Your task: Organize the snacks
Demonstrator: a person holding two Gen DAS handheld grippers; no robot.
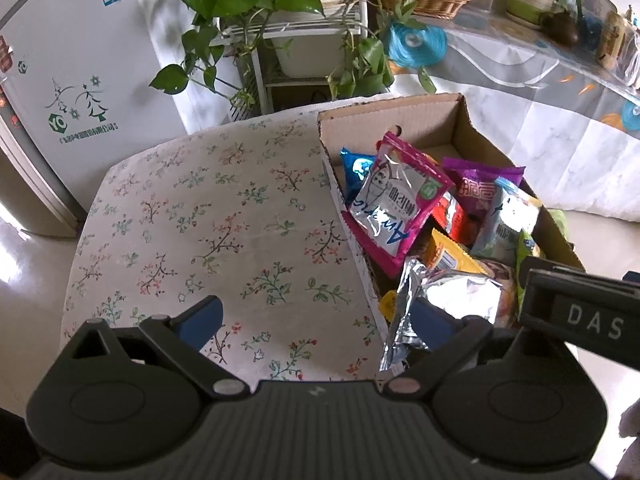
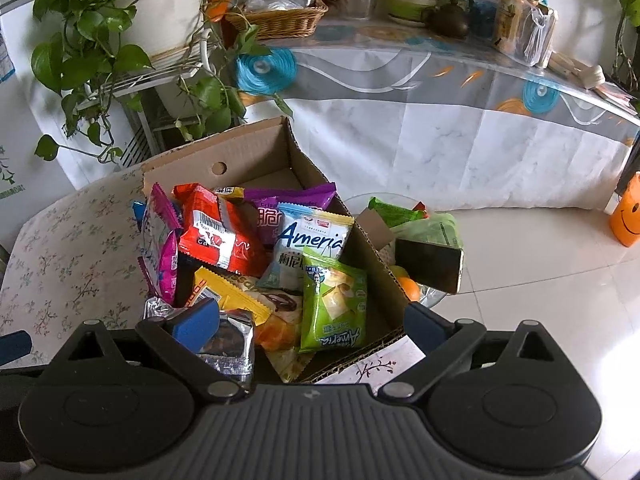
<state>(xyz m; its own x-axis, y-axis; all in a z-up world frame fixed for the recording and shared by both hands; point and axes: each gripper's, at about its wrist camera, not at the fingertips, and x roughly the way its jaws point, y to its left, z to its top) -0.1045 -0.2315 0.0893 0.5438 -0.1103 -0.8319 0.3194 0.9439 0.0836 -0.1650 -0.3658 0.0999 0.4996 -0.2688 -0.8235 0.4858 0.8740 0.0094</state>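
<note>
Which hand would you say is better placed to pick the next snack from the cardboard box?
Probably the right. Its tongs hang open directly over the packets in the cardboard box, whereas the left tongs sit mostly over the floral tablecloth, one finger beside a silver packet.

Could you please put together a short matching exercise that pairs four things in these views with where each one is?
Things:
1. green snack packet
2. wicker basket
3. orange smiley cup
4. potted vine

Places:
A. on the tiled floor at the far right
B. on a white wire stand
C. inside the cardboard box
D. on the long covered table at the back

Pairs: 1-C, 2-D, 3-A, 4-B
</note>
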